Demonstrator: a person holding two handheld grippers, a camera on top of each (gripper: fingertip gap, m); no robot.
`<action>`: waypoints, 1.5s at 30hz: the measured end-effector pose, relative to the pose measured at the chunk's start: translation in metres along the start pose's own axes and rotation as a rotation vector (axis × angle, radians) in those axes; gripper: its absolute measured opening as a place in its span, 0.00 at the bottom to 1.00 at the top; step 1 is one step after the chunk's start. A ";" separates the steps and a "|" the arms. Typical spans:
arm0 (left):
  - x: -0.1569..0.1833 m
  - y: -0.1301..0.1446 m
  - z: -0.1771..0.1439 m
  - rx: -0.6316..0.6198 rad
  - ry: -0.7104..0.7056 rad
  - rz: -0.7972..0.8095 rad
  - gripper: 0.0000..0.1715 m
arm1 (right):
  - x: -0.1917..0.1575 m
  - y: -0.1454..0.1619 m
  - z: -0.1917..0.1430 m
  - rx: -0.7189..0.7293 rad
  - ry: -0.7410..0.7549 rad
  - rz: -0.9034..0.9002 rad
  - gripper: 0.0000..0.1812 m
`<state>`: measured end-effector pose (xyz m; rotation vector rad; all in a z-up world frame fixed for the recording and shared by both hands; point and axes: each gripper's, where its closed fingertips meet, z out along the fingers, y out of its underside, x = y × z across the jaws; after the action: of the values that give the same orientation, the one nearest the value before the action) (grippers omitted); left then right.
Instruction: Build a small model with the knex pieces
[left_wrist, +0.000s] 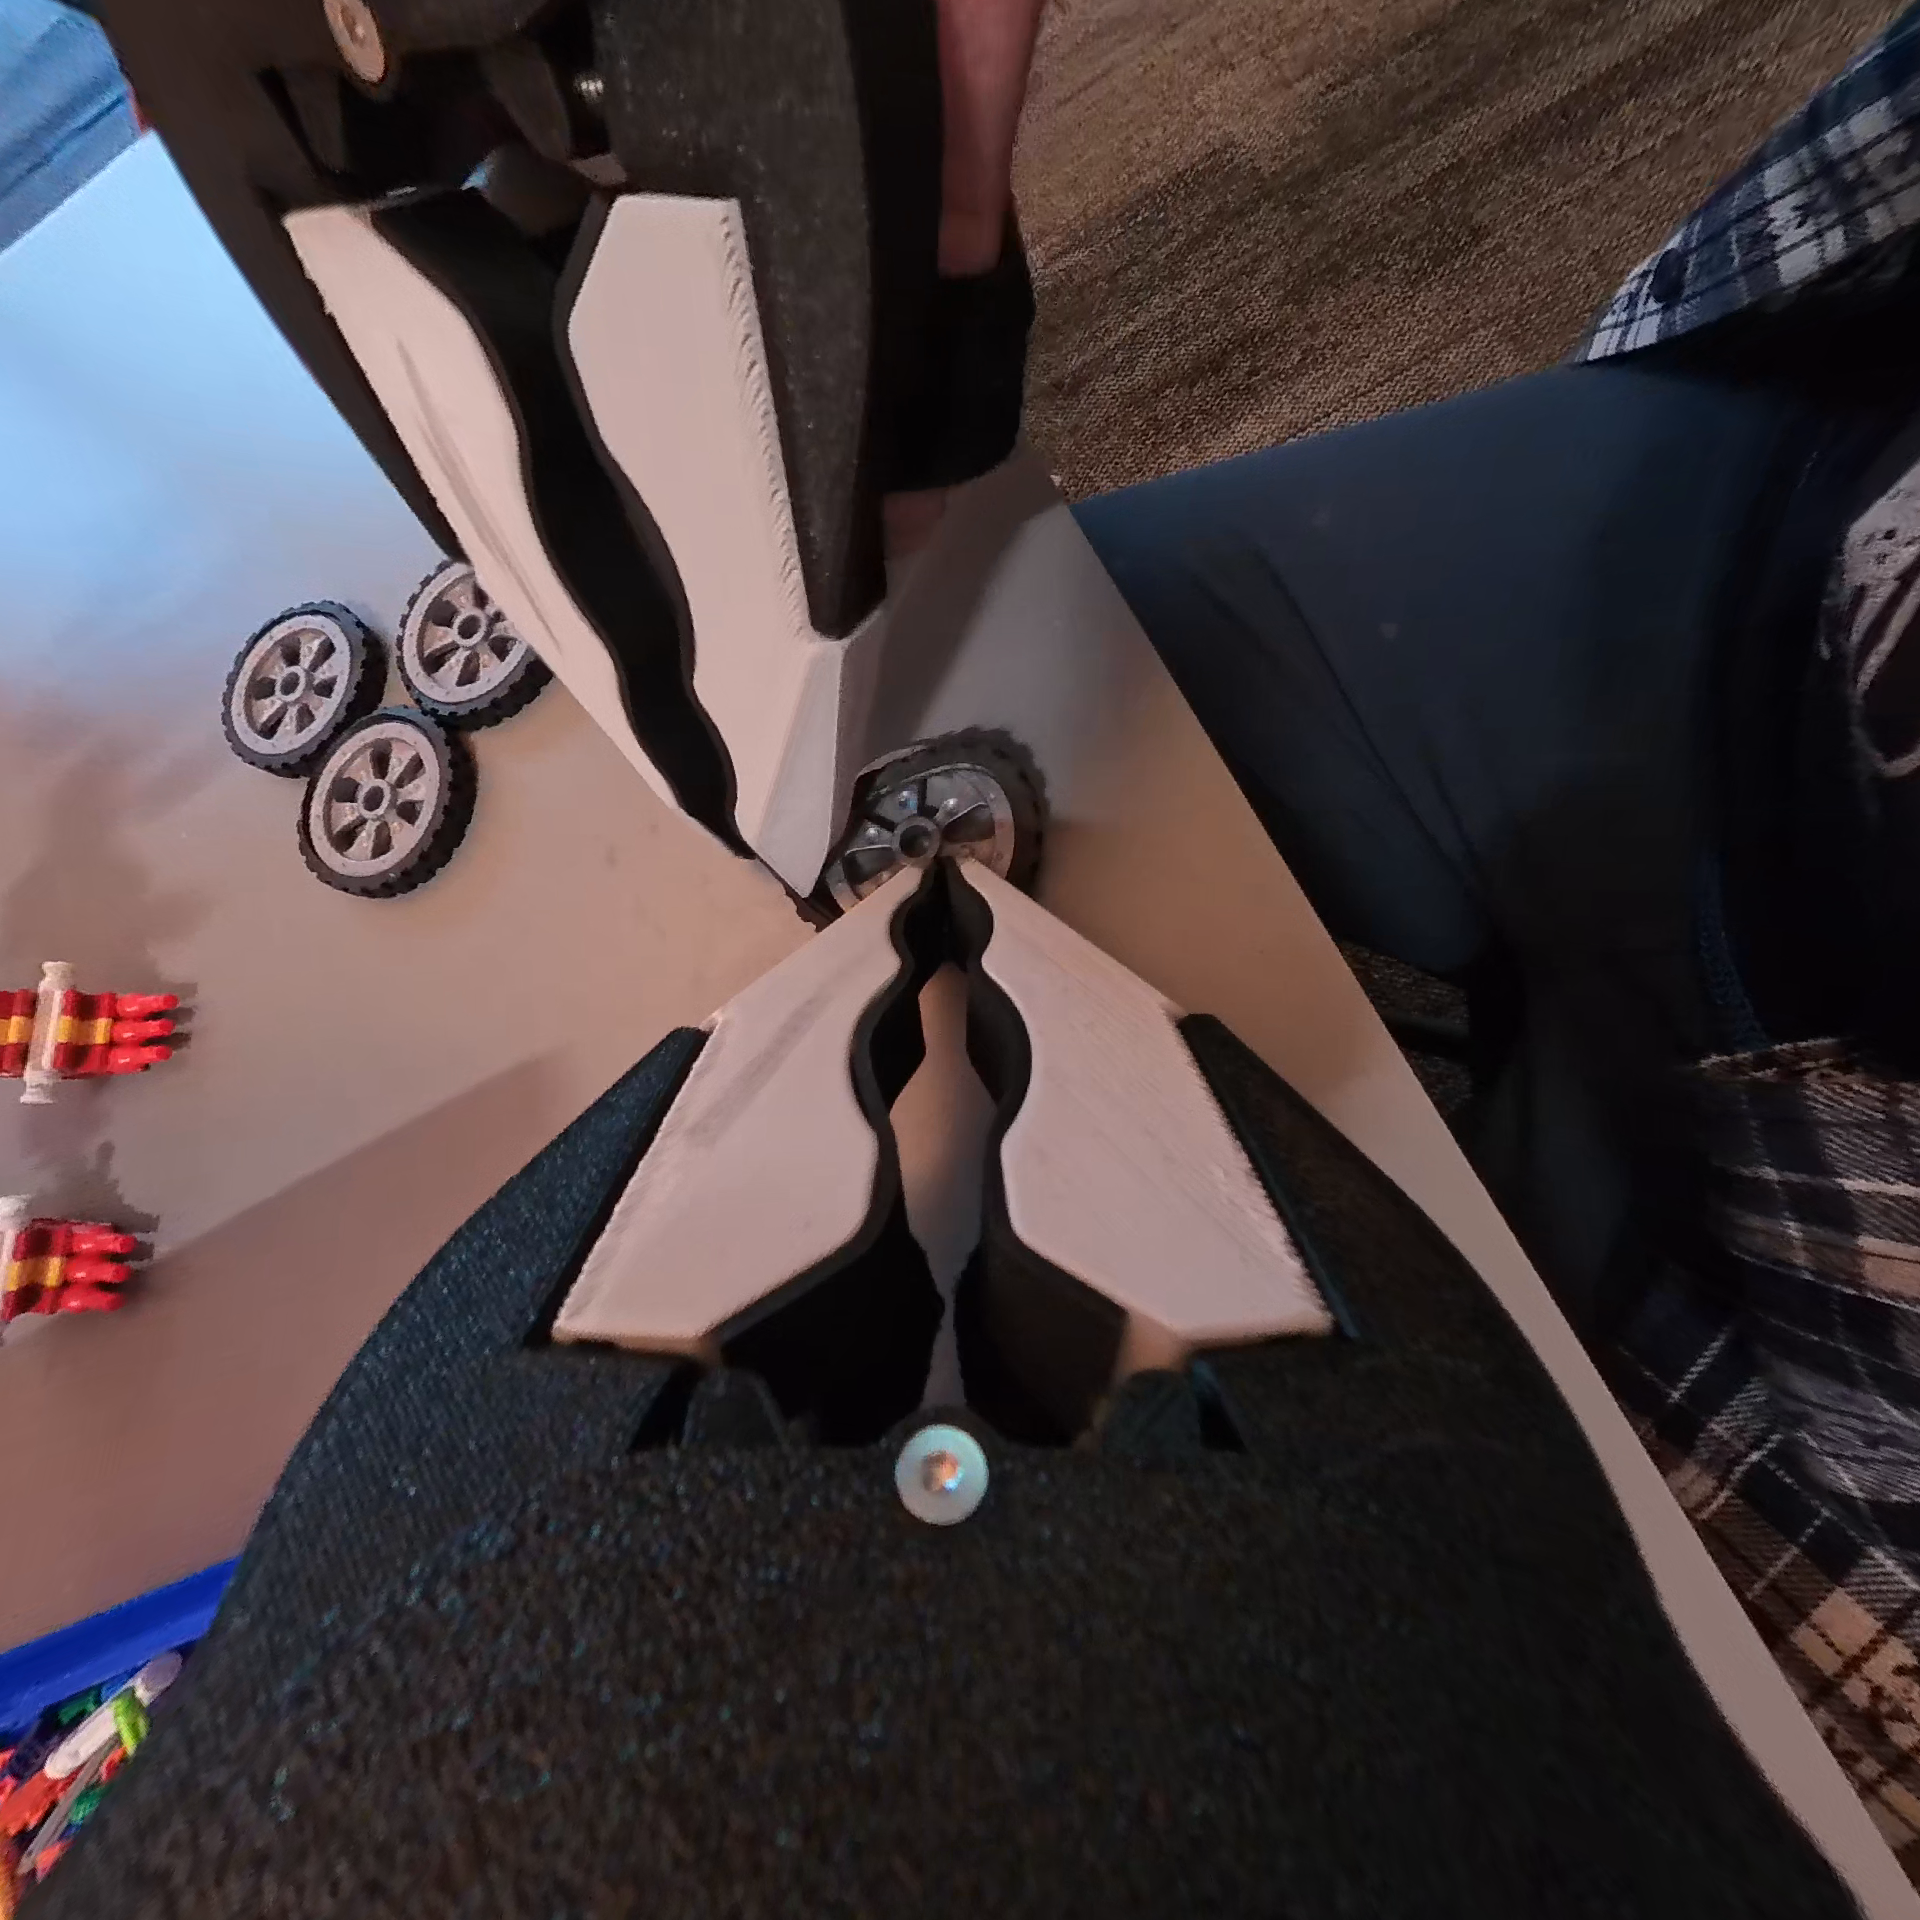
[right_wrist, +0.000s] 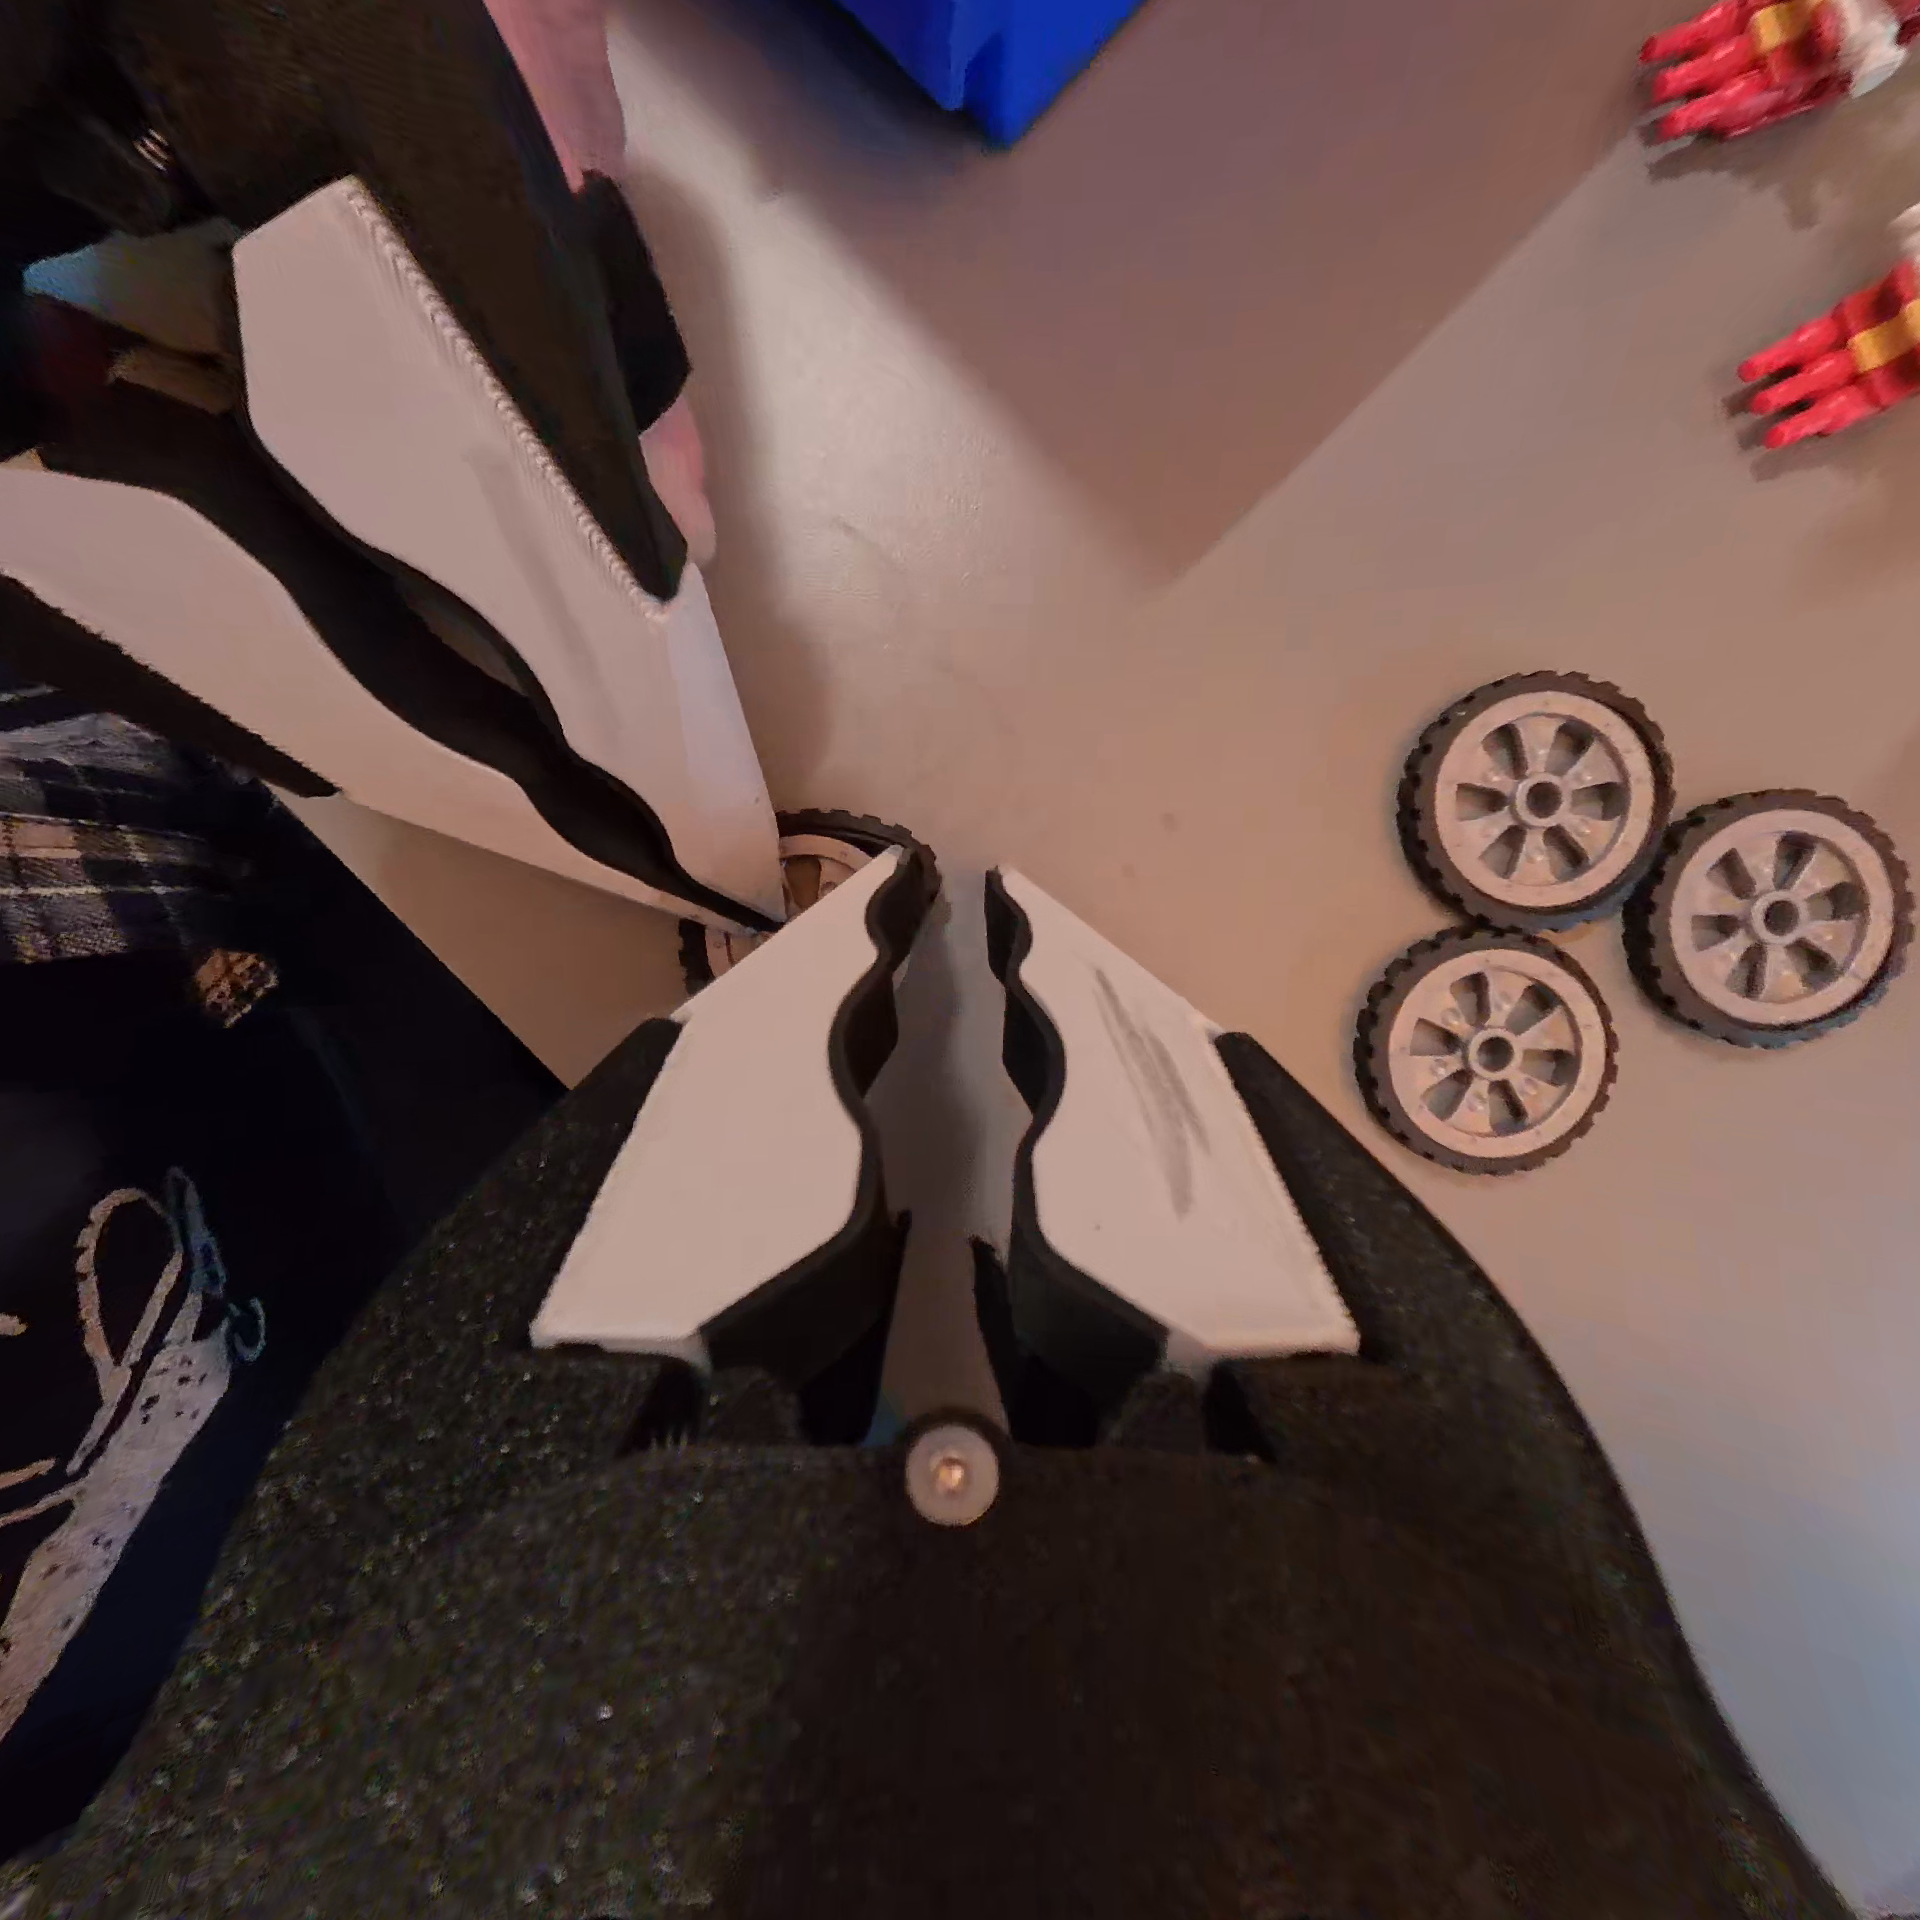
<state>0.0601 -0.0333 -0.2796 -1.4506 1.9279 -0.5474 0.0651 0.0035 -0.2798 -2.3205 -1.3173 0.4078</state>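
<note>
left gripper (left_wrist: 940, 878) tips nearly closed at wheel (left_wrist: 935, 821) hub, grip unclear; right gripper (right_wrist: 956, 883) slightly open, wheel at its 9 o'clock; keep tips centred.

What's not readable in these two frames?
- Wheel at the tips: right wrist view, mostly hidden by both grippers; whether the left gripper grips it is unclear.
- Blue bin: cut off by the frame edge in both views.
- Red pieces: left wrist view, cut off and too small.
</note>
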 end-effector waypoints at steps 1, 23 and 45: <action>0.000 0.000 0.000 0.000 -0.001 0.000 0.00 | 0.000 0.000 0.000 -0.011 -0.006 -0.009 0.07; 0.005 -0.002 0.004 0.020 0.030 0.008 0.00 | -0.003 0.017 -0.011 -0.100 -0.054 -0.057 0.12; 0.008 -0.004 0.005 0.028 0.031 0.027 0.00 | -0.012 0.024 -0.018 -0.061 -0.082 -0.055 0.13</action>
<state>0.0651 -0.0414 -0.2821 -1.4044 1.9536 -0.5848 0.0852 -0.0218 -0.2764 -2.3336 -1.4487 0.4558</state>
